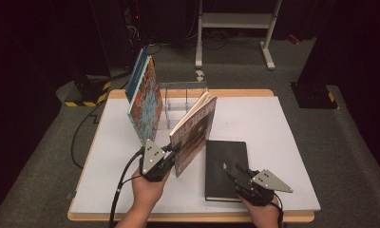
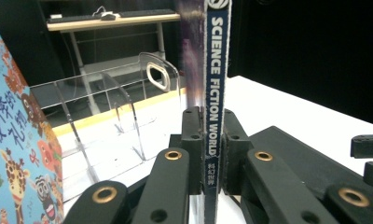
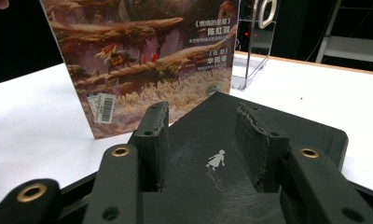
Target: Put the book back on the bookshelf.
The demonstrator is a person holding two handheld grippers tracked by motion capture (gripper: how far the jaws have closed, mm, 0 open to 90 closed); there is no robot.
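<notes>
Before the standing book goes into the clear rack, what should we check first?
1. Left hand-held gripper clamped on the Science Fiction World magazine spine: ok.
2. Magazine upright, not flopping: ok.
3. Clear rack has a free slot: ok.
4. Colourful giraffe book leans beside the rack, out of the path: cannot tell.
5. Right hand-held gripper jaws open over the black notebook, not gripping it: ok.

The magazine (image 3: 147,60) is paper with a shiny cover. The black notebook (image 3: 222,177) looks like smooth, slightly shiny leather. The rack (image 2: 114,98) is clear, glossy plastic. The table (image 1: 269,123) top is matt white with a wood edge. The gripper pads (image 3: 257,144) look rough and worn.
</notes>
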